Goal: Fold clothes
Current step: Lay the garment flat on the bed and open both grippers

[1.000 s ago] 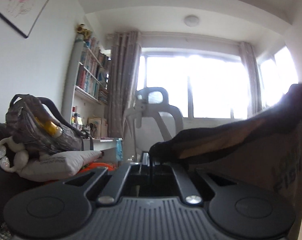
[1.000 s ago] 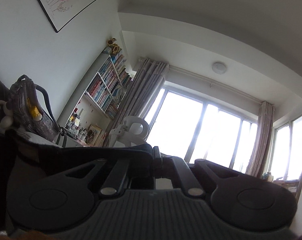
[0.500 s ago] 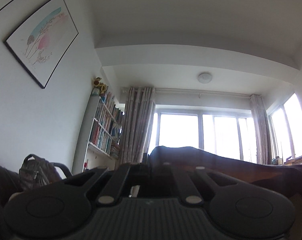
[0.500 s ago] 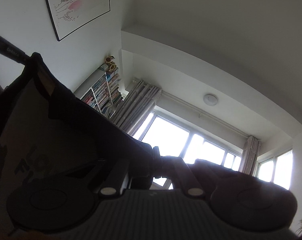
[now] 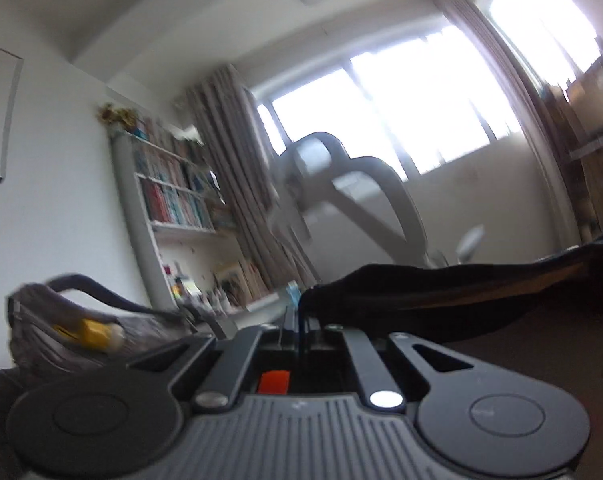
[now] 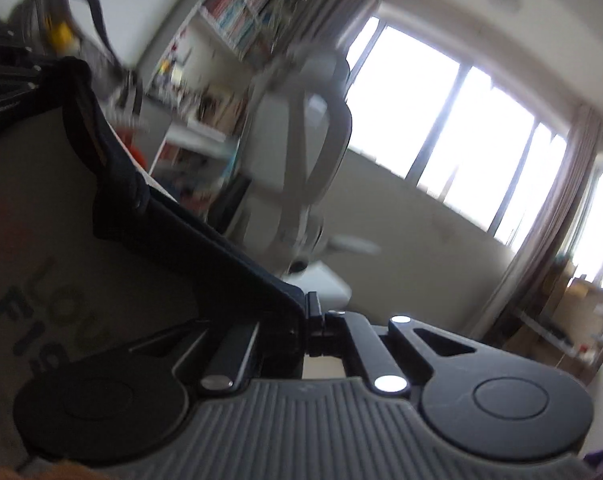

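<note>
A beige T-shirt (image 6: 61,248) with a dark neck trim and dark lettering hangs stretched between my two grippers. My left gripper (image 5: 299,308) is shut on its dark edge, and the cloth (image 5: 461,292) runs off to the right in the left wrist view. In the right wrist view my right gripper (image 6: 311,308) is shut on the other dark edge, with the shirt spreading to the left and covering the lower left. Beyond the shirt's top left corner the black body of the left gripper (image 6: 5,80) shows. Both views are blurred.
A white office chair (image 5: 341,192) stands before bright windows (image 5: 421,100) with beige curtains. A white bookshelf (image 5: 169,200) and desk line the left wall. A grey bag (image 5: 61,332) lies at the lower left. Wooden shelves (image 6: 561,320) stand at the right.
Both grippers swung up toward the ceiling half a second ago and have now come back down, with the chair and bag in view again. The left view has rolled. The shirt stays gripped.
</note>
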The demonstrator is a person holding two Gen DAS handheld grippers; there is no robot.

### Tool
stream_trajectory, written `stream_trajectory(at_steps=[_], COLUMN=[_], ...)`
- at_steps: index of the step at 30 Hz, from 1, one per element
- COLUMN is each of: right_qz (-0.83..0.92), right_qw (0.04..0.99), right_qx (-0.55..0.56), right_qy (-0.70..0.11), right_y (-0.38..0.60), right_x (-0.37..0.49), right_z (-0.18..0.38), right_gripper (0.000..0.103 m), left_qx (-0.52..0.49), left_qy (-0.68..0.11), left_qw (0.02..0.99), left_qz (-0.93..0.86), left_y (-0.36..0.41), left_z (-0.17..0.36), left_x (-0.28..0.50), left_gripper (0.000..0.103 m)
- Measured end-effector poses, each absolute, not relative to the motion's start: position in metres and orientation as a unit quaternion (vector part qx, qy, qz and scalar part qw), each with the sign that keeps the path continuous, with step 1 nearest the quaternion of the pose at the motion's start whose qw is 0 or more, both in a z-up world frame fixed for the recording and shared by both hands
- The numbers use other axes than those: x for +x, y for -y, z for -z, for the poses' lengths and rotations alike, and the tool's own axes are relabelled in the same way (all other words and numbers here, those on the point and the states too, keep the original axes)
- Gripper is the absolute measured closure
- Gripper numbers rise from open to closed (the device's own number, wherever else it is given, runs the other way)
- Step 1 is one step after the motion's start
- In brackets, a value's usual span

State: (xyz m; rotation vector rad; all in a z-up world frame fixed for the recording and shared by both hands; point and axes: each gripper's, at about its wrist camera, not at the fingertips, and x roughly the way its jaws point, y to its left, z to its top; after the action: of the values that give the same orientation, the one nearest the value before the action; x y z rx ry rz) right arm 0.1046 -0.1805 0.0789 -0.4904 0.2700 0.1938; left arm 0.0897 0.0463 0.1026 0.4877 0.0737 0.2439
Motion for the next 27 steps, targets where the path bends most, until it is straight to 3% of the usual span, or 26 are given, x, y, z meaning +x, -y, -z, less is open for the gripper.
stream_trajectory(at_steps=[4,6,8,10,12,19,24,27], right_qz=[-0.075,-0.077,-0.080,-0.084,-0.094,-0.101,-0.118,-0.106], right_qw=[0.930,0.924,0.922,0.925,0.932,0.940,0.933,0.926], right_qx=[-0.227,-0.215,-0.221,-0.198,-0.135,-0.112,-0.097,-0.135], right_qy=[-0.280,-0.306,-0.307,-0.313,-0.324,-0.307,-0.326,-0.336], right_y=[0.166,0.169,0.172,0.181,0.196,0.202,0.217,0.223], right_x=[0.203,0.214,0.217,0.220,0.222,0.176,0.126,0.095], right_z=[0.020,0.040,0.046,0.046,0.037,0.005,-0.010,-0.018], right_gripper=[0.100,0.099,0.095,0.089,0.089,0.089,0.089,0.089], left_qx=[0.216,0.169,0.119,0.090,0.059,0.011,0.028,0.017], left_qy=[-0.276,-0.368,-0.366,-0.362,-0.352,-0.327,-0.291,-0.310], left_qw=[0.932,0.909,0.920,0.925,0.931,0.942,0.951,0.944], left_qz=[-0.090,-0.097,-0.075,-0.069,-0.073,-0.070,-0.099,-0.114], left_y=[-0.067,-0.085,-0.103,-0.118,-0.133,-0.153,-0.171,-0.190], left_z=[-0.002,0.021,0.019,0.008,-0.007,-0.050,-0.054,-0.037], left_x=[0.205,0.227,0.215,0.202,0.189,0.125,0.085,0.078], left_gripper=[0.098,0.097,0.095,0.076,0.065,0.052,0.048,0.049])
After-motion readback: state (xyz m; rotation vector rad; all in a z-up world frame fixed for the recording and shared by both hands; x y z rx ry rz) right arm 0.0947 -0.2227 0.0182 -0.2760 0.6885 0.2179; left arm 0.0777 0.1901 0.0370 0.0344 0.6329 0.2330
